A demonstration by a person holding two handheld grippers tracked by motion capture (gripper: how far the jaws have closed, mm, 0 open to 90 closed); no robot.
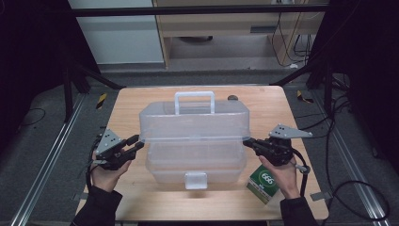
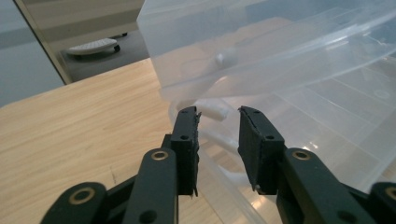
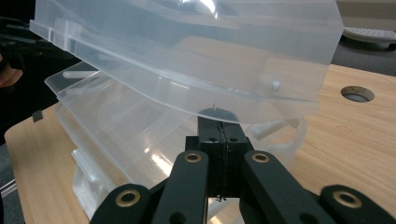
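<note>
The clear plastic storage box with a white carry handle (image 1: 194, 136) sits in the middle of the light wooden table (image 1: 136, 197) in the high view, its lid (image 1: 193, 120) raised partway above the tiered trays below. The left gripper (image 1: 135, 142) is at the box's left end, the right gripper (image 1: 248, 142) at the right end, both at lid-edge height. A green and white carton (image 1: 265, 183) lies near the right hand. The opening looks partly done; the lid is not yet fully up.

In the left gripper view, the jaws stand apart, pressing on nothing, with the box's corner and a white hinge pin (image 2: 215, 112) just beyond them.

In the right gripper view, the jaws are closed together right under the lid's (image 3: 187, 60) rim; whether they pinch it I cannot tell. The compartment trays (image 3: 126, 135) appear empty.
</note>
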